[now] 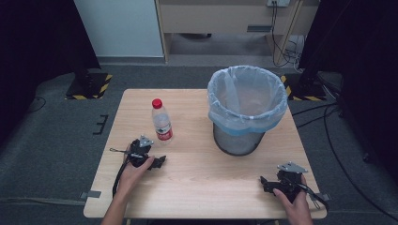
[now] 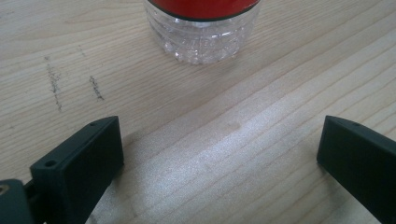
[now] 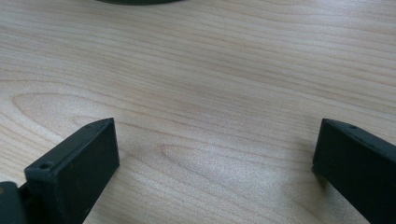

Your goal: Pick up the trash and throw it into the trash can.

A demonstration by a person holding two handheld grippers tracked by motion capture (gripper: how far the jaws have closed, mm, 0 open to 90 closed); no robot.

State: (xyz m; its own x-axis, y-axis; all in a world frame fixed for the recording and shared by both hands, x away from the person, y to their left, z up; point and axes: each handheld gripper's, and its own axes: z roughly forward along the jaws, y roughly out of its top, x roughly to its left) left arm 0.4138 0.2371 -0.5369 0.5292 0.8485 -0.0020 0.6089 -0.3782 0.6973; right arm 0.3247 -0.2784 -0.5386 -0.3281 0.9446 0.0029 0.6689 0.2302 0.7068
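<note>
A clear plastic bottle (image 1: 162, 122) with a red cap and red label stands upright on the wooden table (image 1: 197, 183), left of centre. Its ribbed base (image 2: 202, 35) fills the top of the left gripper view. My left gripper (image 1: 157, 162) rests on the table just in front of the bottle, open, with nothing between its jaws (image 2: 219, 158). A mesh waste bin (image 1: 245, 110) lined with a pale blue bag stands at the back right. My right gripper (image 1: 264, 182) lies near the front right corner, open over bare wood (image 3: 215, 158).
The bin's dark lower rim (image 3: 135, 2) shows at the top of the right gripper view. Cables (image 1: 328, 140) run over the grey floor to the right of the table. Dark stands with hazard-striped bases (image 1: 89, 86) flank the far corners.
</note>
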